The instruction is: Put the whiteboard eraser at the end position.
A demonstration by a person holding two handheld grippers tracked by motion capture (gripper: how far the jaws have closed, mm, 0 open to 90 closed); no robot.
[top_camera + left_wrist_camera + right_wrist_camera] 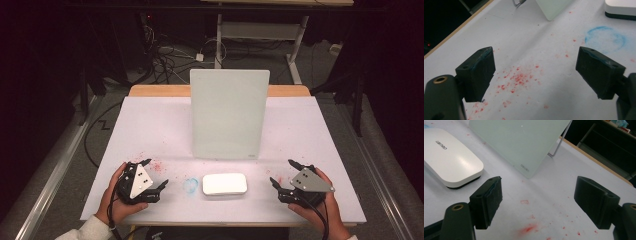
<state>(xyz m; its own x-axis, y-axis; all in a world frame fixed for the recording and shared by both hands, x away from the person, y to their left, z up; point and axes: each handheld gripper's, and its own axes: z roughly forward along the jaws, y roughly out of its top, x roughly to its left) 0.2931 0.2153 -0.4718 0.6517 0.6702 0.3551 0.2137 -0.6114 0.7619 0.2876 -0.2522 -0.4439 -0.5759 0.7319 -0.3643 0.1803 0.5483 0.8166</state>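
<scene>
Covering most of the view, the white table (150, 130) carried a pale glass board (228, 114) that stood propped upright at its middle, leaning back on a wire stand. A white eraser block (224, 184) lay near the front edge, just right of a faint blue ring (190, 185). Red flecks (517, 78) were scattered toward the near left. The left gripper (156, 175) rested at the near left, jaws spread wide and empty; the right gripper (283, 172) sat at the near right, equally wide apart, gripping nothing.
</scene>
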